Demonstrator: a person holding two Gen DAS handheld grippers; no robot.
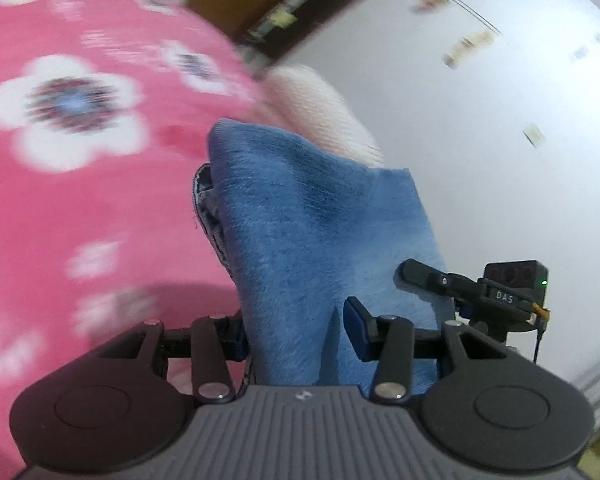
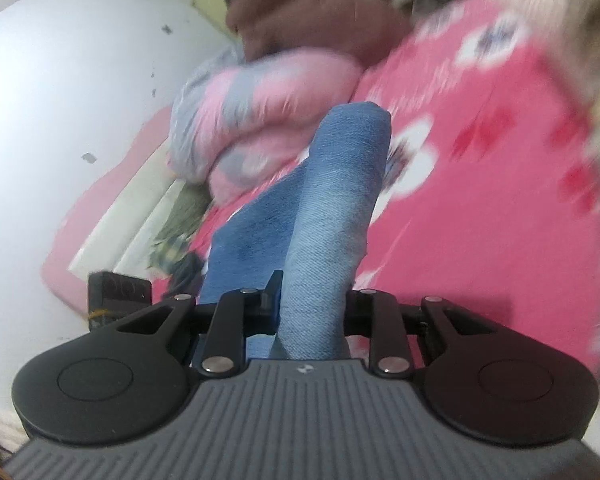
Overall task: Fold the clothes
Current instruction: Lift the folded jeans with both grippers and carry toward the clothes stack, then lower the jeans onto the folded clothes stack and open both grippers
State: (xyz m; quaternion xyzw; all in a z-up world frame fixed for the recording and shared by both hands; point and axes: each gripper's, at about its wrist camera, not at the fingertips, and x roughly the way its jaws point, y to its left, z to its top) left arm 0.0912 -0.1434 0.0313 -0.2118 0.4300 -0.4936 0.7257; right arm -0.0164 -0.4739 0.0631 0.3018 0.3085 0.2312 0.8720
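Blue denim jeans (image 1: pixel 312 240) hang up off a pink flowered bed sheet (image 1: pixel 80 168). My left gripper (image 1: pixel 300 332) is shut on a fold of the denim, which rises between its fingers. My right gripper (image 2: pixel 310 308) is shut on another rolled part of the jeans (image 2: pixel 336 208), which stretches away toward the bed. In the left wrist view the right gripper (image 1: pixel 472 292) shows to the right, against the cloth's edge. Both views are blurred by motion.
A pink and grey quilt (image 2: pixel 268 120) and a brown bundle (image 2: pixel 312 12) lie at the head of the bed. A beige garment (image 1: pixel 320 112) lies behind the jeans. A white wall (image 1: pixel 500 160) stands beside the bed.
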